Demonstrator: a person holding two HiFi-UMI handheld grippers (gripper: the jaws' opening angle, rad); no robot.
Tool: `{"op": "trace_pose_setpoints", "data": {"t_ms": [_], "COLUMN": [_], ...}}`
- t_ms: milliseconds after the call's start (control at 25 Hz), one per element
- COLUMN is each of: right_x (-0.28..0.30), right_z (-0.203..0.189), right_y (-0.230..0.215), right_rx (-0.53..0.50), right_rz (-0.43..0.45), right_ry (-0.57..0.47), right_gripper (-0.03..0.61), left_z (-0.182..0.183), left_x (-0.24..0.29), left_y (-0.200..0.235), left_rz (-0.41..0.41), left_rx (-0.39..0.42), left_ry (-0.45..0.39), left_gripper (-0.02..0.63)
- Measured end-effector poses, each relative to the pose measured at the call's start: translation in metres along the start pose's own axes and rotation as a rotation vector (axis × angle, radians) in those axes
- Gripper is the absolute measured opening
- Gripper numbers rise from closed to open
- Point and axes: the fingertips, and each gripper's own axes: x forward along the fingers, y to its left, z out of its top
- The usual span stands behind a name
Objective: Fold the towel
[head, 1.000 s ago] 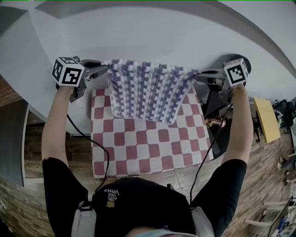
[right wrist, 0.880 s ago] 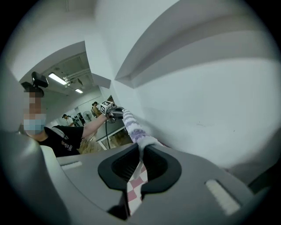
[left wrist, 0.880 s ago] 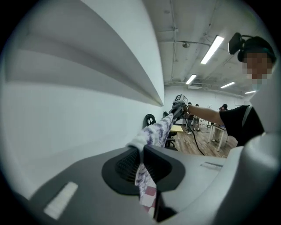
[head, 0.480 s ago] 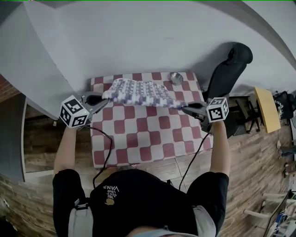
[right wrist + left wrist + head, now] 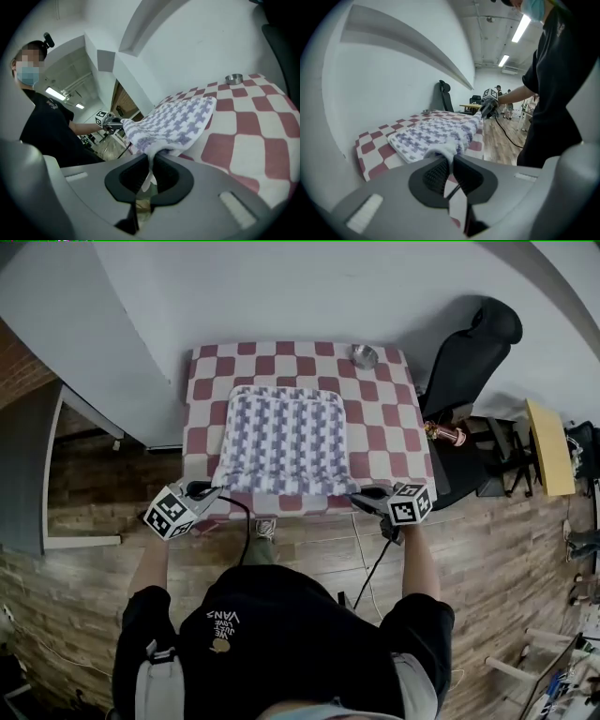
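The purple-and-white checked towel [image 5: 284, 441] lies spread flat on the table with the red-and-white checked cloth [image 5: 384, 427]. Its near edge reaches the table's front edge. My left gripper [image 5: 212, 491] is shut on the towel's near left corner [image 5: 449, 149]. My right gripper [image 5: 360, 499] is shut on the near right corner [image 5: 157, 149]. Both grippers sit at the table's front edge, each pointing inward along the towel's near hem. From the left gripper view the right gripper [image 5: 489, 104] shows at the hem's far end; from the right gripper view the left gripper [image 5: 108, 121] shows likewise.
A small metal bowl [image 5: 364, 355] stands at the table's far right corner. A black office chair [image 5: 469, 357] is right of the table, with a yellow stool [image 5: 547, 444] beyond. A white wall rises behind the table. The floor is wood planks.
Both grippers came down and toward me with the towel, from head height over the far side to the table's front edge. The towel went from hanging to lying flat on the table.
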Motion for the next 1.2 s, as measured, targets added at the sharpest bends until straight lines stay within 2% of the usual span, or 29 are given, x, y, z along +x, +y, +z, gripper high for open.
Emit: {"op": "trace_pose_setpoints", "data": {"t_ms": [120, 240, 400, 520, 600, 680, 760, 840, 920, 1000, 1120, 1200], "right_x": [0.007, 0.012, 0.012, 0.005, 0.0, -0.006, -0.01, -0.012, -0.013, -0.013, -0.008, -0.004], "right_z": [-0.036, -0.06, -0.081, -0.084, -0.08, -0.073, -0.065, -0.051, -0.028, 0.001, 0.036, 0.054], "right_y": [0.012, 0.024, 0.039, 0.049, 0.053, 0.055, 0.053, 0.05, 0.046, 0.038, 0.021, 0.006], "right_rx": [-0.002, 0.024, 0.041, 0.032, 0.026, 0.056, 0.161, 0.307, 0.389, 0.361, 0.336, 0.378], "right_rz": [-0.003, -0.002, 0.015, 0.027, 0.033, 0.053, 0.096, 0.156, 0.197, 0.203, 0.189, 0.182], "right_ry": [0.051, 0.052, 0.051, 0.046, 0.032, 0.033, 0.067, 0.1, 0.107, 0.106, 0.105, 0.088], "right_gripper": [0.028, 0.028, 0.028, 0.028, 0.028, 0.028, 0.028, 0.028, 0.028, 0.028, 0.028, 0.028], "left_z": [-0.034, -0.059, -0.074, -0.069, -0.056, -0.039, -0.028, -0.023, -0.016, -0.005, 0.017, 0.029], "left_x": [-0.002, -0.005, -0.014, -0.023, -0.03, -0.036, -0.039, -0.037, -0.034, -0.031, -0.026, -0.019], "left_y": [-0.029, -0.047, -0.068, -0.078, -0.076, -0.072, -0.066, -0.061, -0.052, -0.038, -0.004, 0.021], "left_rz": [0.02, 0.049, 0.06, 0.049, 0.05, 0.031, -0.016, -0.063, -0.105, -0.142, -0.174, -0.179], "left_rx": [0.004, -0.012, -0.015, 0.003, -0.021, -0.093, -0.16, -0.193, -0.221, -0.28, -0.388, -0.434], "left_ry": [0.031, 0.05, 0.068, 0.066, 0.036, -0.003, -0.001, 0.048, 0.101, 0.113, 0.065, 0.045], "left_gripper": [0.026, 0.026, 0.026, 0.026, 0.026, 0.025, 0.026, 0.025, 0.025, 0.025, 0.025, 0.025]}}
